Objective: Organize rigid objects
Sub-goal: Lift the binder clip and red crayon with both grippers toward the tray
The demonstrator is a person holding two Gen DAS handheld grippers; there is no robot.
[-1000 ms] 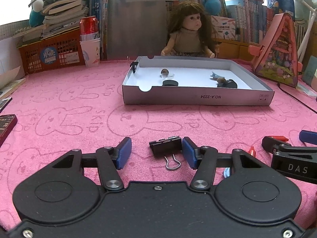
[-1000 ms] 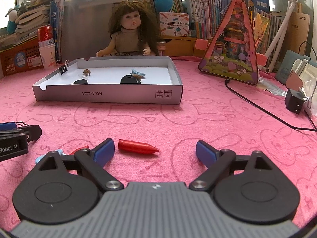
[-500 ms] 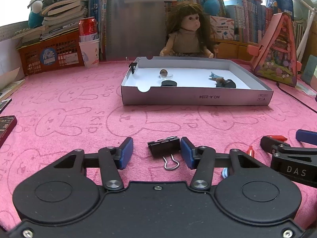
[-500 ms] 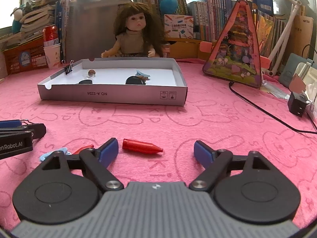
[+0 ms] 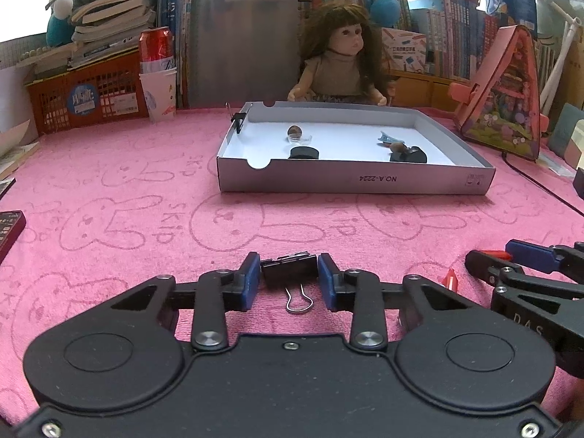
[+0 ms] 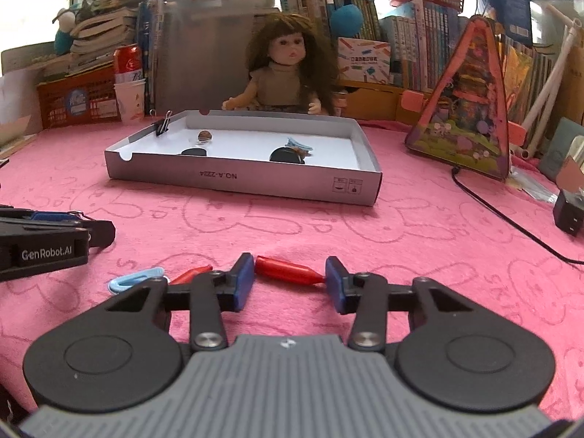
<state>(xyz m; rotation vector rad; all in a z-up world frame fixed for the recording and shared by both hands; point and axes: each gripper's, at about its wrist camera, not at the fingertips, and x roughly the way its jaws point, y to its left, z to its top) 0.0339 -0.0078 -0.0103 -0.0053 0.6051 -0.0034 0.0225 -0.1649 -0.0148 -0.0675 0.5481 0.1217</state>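
The left gripper [image 5: 288,280] is closing its blue fingers [image 5: 249,280] on a black metal binder clip [image 5: 289,271] with a thin wire loop; both fingers touch its sides. The right gripper [image 6: 289,279] is closing too, its fingers touching the two ends of a smooth red pointed cap [image 6: 287,272]. Both things lie on the fuzzy pink bunny cloth [image 5: 146,189] covering the worktop. Farther back sits a flat grey cardboard box [image 5: 356,181] with small things inside.
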